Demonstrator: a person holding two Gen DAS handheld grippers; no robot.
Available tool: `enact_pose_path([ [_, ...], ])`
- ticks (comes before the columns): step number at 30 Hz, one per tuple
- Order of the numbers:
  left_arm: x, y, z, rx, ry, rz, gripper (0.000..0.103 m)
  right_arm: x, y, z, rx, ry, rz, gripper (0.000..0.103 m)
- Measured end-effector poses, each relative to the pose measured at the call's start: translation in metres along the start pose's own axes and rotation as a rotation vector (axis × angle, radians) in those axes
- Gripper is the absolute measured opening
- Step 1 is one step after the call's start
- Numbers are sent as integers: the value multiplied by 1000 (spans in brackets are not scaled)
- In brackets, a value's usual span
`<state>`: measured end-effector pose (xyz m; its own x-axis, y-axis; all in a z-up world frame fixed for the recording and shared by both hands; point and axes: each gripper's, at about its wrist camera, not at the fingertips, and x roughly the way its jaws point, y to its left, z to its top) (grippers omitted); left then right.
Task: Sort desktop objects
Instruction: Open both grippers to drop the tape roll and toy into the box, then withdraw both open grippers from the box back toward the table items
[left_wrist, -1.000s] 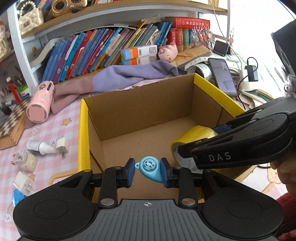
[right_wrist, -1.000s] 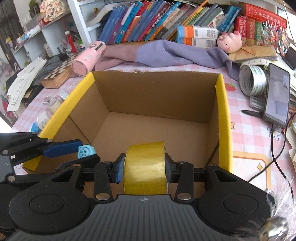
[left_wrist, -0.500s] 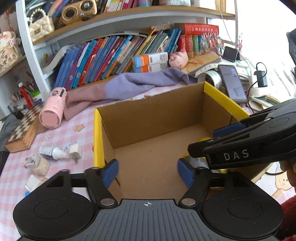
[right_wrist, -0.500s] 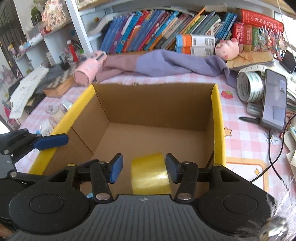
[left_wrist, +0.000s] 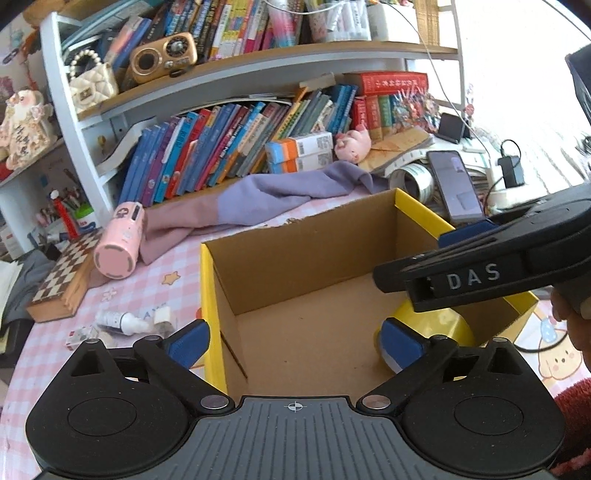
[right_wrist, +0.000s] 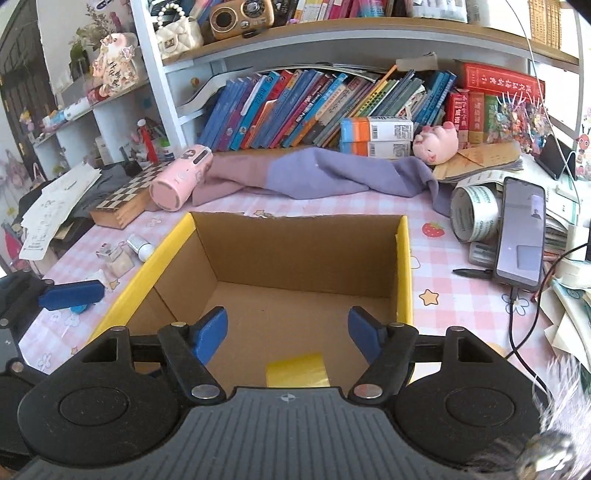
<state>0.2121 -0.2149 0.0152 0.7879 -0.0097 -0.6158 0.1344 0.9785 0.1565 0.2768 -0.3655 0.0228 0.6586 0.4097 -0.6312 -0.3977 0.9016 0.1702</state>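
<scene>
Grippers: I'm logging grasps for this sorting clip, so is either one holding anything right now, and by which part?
Nothing is held. The left gripper and right gripper are both open; the yellow tape roll lies loose in the cardboard box.

You opened the left gripper (left_wrist: 295, 341), dropping the small blue panda-faced charm out of sight, and spread the right gripper (right_wrist: 288, 332), leaving the yellow tape roll (right_wrist: 297, 374) lying below its raised fingers.
</scene>
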Motion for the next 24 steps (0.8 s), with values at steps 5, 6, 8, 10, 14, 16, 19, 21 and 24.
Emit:
enact_pose_path([
  [5, -4, 3, -5, -33, 1, 24, 103, -5, 3, -4, -18, -7, -10, 74],
  [6, -5, 5, -6, -40, -3, 28, 103, -5, 4, -5, -19, -5, -12, 74],
  [8, -7, 6, -7, -47, -4, 30, 103, -3, 5, -7, -18, 2, -15, 74],
  [10, -10, 6, -10, -45, -7, 32, 103, -2, 6, -7, -17, 7, -21, 74],
  [14, -14, 8, -15, -58, -15, 38, 103, -2, 9, -9, -22, 9, -27, 74],
  [16, -16, 12, -18, -81, -16, 47, 103, -3, 13, -11, -29, 12, -33, 74],
  [19, -19, 19, -23, -106, -16, 47, 103, -7, 19, -15, -37, 11, -46, 74],
  [21, -22, 23, -25, -118, -20, 38, 103, -10, 23, -17, -36, 10, -58, 74],
  [24, -28, 27, -28, -116, -35, 21, 103, -16, 28, -19, -25, 1, -81, 75],
])
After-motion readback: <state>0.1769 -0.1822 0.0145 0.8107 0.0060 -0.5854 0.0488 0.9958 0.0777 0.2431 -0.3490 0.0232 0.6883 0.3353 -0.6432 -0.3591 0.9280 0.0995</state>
